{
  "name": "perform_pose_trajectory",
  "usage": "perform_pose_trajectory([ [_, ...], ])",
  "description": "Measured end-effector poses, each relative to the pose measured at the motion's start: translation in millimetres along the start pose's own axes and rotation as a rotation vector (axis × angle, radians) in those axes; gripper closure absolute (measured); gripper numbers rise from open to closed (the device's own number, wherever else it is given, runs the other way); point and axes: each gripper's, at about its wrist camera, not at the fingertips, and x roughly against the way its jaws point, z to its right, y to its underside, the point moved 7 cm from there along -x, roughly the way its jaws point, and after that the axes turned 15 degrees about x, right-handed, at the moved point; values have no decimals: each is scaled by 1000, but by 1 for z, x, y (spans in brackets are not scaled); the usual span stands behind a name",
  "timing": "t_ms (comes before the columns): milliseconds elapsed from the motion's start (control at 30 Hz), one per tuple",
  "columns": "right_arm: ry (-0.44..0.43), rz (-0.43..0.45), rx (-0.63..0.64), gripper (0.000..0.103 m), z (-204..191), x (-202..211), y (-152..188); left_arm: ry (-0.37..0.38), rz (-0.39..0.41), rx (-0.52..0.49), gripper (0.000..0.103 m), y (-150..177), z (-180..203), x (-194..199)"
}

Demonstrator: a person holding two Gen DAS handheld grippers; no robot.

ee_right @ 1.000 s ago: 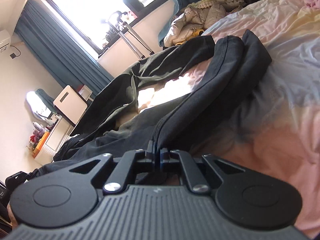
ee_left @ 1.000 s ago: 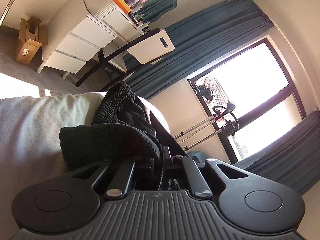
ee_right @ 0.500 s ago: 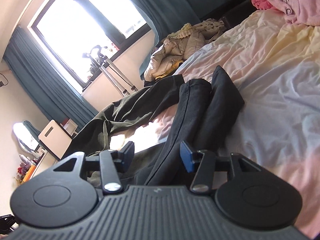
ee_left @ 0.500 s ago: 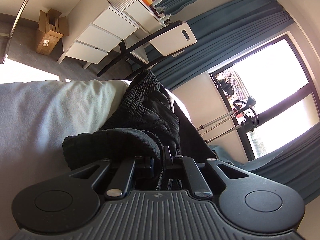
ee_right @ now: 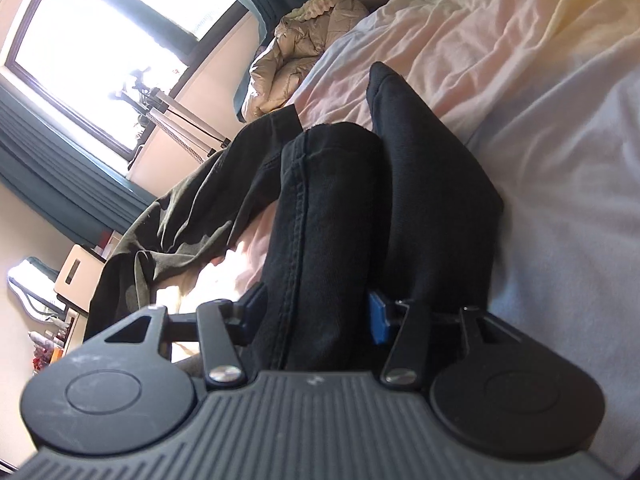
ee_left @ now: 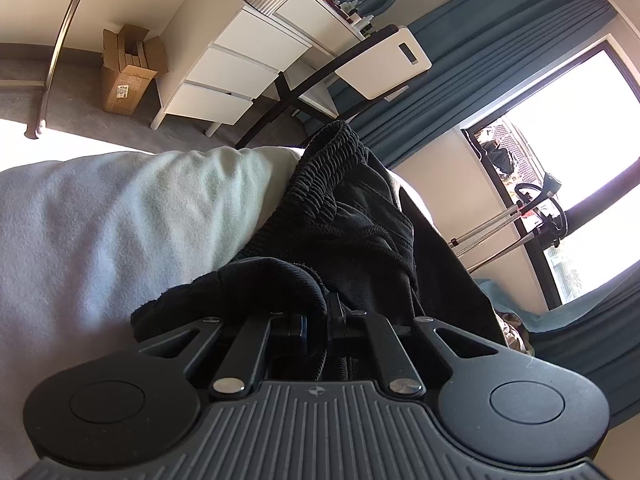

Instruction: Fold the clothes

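The left gripper [ee_left: 326, 316] pointed toward the 12 o'clock edge of its view, tilted so the room ran diagonally. Its jaws were pressed together, pinching a rolled black edge of the black trousers [ee_left: 352, 232]. The trousers ran from the jaws up toward 12 o'clock, ending in a ribbed elastic waistband [ee_left: 324, 168], and lay on the pale bed sheet [ee_left: 120, 216], which filled the 9 o'clock side.

The right gripper [ee_right: 316, 312] was also tilted. Its jaws stood wide apart, with a blue pad [ee_right: 378, 318] showing on the 3 o'clock finger. A stitched fold of the black trousers [ee_right: 320, 216] lay between the fingers, but they were not closed on it. Another folded layer lay just beside it toward 2 o'clock, on the pink and white bed sheet [ee_right: 500, 48].

A cardboard box [ee_left: 128, 72] at 10 o'clock in the left view carried a small white label, too small to read.
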Motion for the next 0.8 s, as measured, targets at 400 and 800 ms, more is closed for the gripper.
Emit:
perform_pose_trajectory([
  [400, 55, 205, 82, 99, -34, 12, -29, -37, 38, -58, 93, 7, 3, -4],
  [800, 276, 619, -268, 99, 50, 220, -25, -16, -12, 50, 93, 13, -3, 2],
])
